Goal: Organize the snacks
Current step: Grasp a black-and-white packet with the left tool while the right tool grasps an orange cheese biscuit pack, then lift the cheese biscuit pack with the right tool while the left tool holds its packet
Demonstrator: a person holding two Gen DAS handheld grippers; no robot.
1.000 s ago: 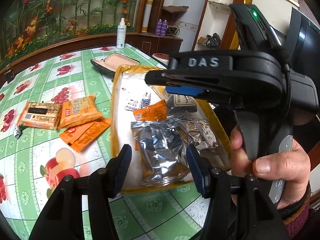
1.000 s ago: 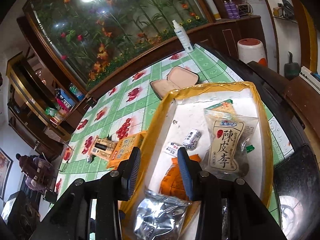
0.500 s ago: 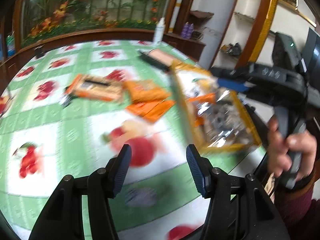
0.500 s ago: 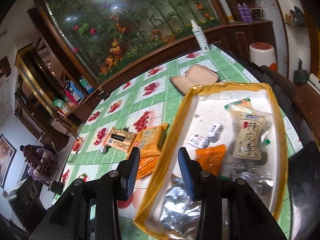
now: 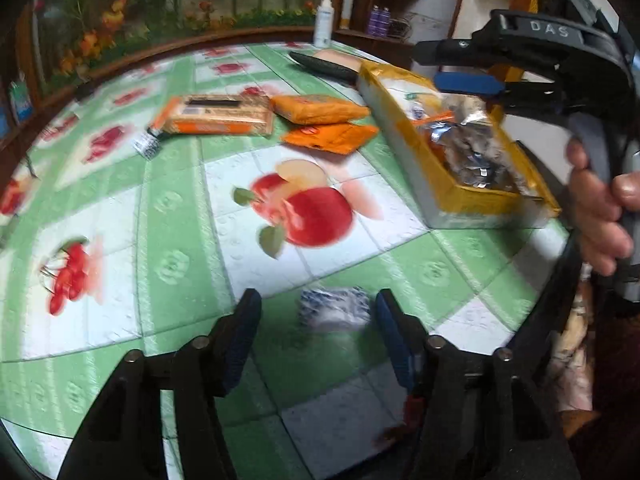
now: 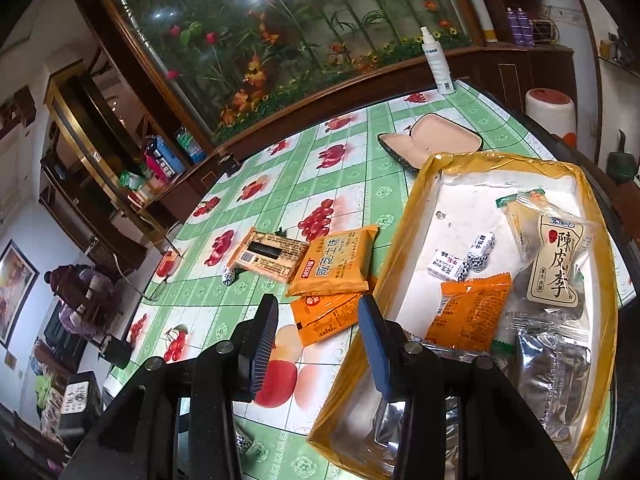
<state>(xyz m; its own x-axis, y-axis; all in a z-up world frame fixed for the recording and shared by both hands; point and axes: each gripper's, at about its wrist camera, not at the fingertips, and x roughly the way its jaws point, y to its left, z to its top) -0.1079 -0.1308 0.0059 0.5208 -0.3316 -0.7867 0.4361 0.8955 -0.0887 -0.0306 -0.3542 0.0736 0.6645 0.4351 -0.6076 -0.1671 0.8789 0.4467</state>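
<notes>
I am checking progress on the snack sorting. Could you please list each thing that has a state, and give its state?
Box: open, partly filled with snacks.
Candy: on the table, between the left gripper's fingers, not touched.
Left gripper: open, empty.
Right gripper: open, empty, jaws have just been opening.
Orange packets: still on the table, outside the box.
Glasses case: open.
Spray bottle: upright.

Three orange packets (image 6: 334, 266), three small candies (image 6: 482, 246), one tray (image 6: 404, 240), one spray bottle (image 6: 436, 62).
</notes>
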